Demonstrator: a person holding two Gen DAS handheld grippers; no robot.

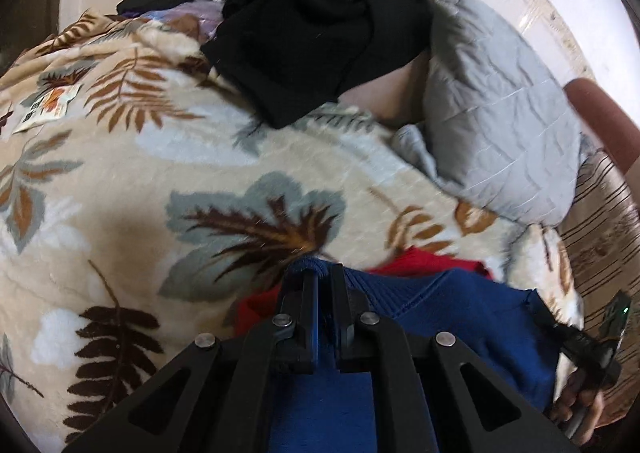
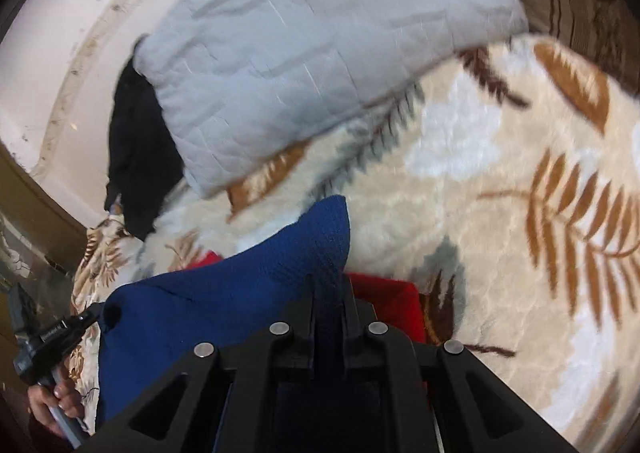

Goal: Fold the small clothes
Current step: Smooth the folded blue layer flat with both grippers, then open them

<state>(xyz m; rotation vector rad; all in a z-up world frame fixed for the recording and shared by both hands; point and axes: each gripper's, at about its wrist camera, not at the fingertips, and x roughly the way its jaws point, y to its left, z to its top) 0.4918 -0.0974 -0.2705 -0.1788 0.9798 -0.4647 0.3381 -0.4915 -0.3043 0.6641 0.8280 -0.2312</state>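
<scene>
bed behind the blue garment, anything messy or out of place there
Yes: a black garment lies crumpled in a heap on the leaf-print blanket, against the grey pillow, unfolded. A white label shows on the blanket.

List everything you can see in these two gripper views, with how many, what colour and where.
blue garment: one, dark blue, pinched at two spots and stretched between both grippers
red garment: one, red, lying on the blanket beneath the blue one
black clothes: a heap, count unclear, far end of the blanket
pillow: one, grey quilted, beside the black heap
blanket: one, cream with brown and grey leaves, under everything
left gripper: black, shut on the blue garment
right gripper: black, shut on the blue garment
</scene>
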